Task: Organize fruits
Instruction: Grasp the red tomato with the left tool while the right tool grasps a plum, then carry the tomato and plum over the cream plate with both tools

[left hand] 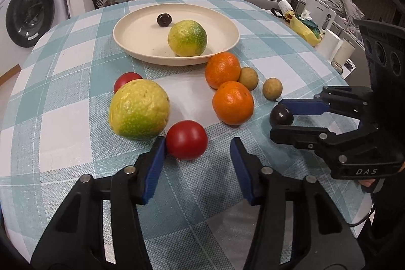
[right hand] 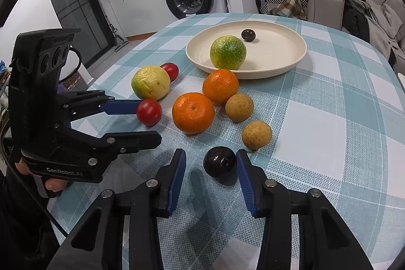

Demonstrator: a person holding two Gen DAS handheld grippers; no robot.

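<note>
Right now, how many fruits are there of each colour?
Yellow-green: 2, one on the plate at, one on the table.
Orange: 2.
Red: 2.
Brownish tan: 2.
Dark purple: 2, on the plate, by the right gripper.
Total: 10.

The plate (left hand: pixel 141 53) stands on the tabletop (left hand: pixel 291 60), toward its far side. In the plate lie a large citrus (left hand: pixel 187 38) at the near edge and a small plum (left hand: pixel 164 19) behind it. Just before the plate's near rim sit two oranges (left hand: pixel 222 69), touching, one in front of the other. Beside the oranges on the right lie two small round fruits (left hand: pixel 248 78), apart from each other. Left of the oranges, well before the plate, rests a second large citrus (left hand: pixel 139 109), with one tomato (left hand: pixel 125 80) behind it and another tomato (left hand: pixel 186 139) at its near right. A second plum (left hand: pixel 281 115) lies nearest, right of the oranges.
</note>
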